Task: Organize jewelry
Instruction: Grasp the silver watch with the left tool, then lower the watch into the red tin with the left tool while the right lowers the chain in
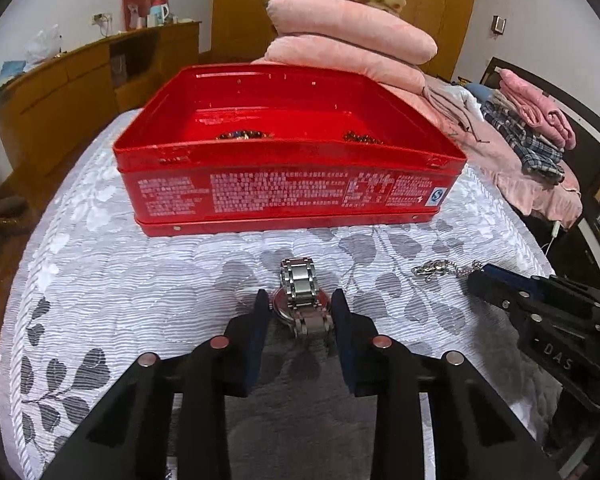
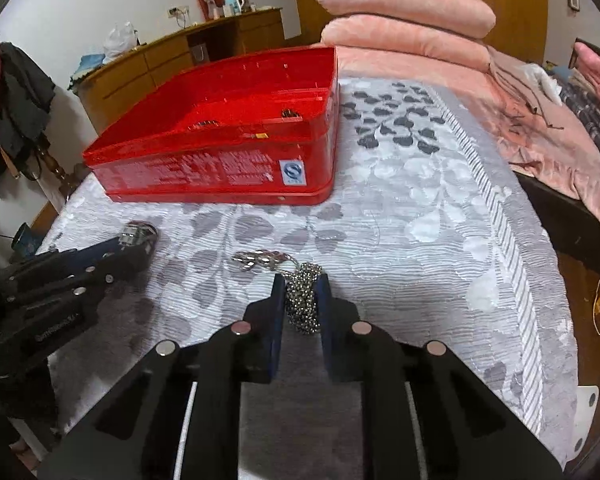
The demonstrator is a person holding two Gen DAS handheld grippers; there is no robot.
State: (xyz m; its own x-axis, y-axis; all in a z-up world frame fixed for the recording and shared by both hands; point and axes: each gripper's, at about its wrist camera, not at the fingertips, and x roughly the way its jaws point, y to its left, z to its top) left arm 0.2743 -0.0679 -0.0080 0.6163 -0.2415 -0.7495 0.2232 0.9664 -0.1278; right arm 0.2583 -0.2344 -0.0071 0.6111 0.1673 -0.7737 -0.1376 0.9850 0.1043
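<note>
A silver metal watch (image 1: 302,300) lies on the grey leaf-patterned bedspread, between the fingers of my left gripper (image 1: 300,312), which close against its sides. My right gripper (image 2: 300,304) is shut on a bunched silver bead chain (image 2: 303,304) with a leaf pendant (image 2: 256,259) lying on the cloth. The chain (image 1: 440,270) and right gripper (image 1: 540,308) also show in the left wrist view; the watch (image 2: 138,233) and left gripper (image 2: 80,276) show in the right wrist view. An open red tin box (image 1: 288,152) stands ahead and holds two bead bracelets (image 1: 242,135).
Folded pink quilts (image 1: 352,40) are stacked behind the red box (image 2: 228,136). Folded clothes (image 1: 532,128) lie on the bed at the right. A wooden dresser (image 1: 80,92) stands at the left wall. The bed edge (image 2: 540,280) drops off at the right.
</note>
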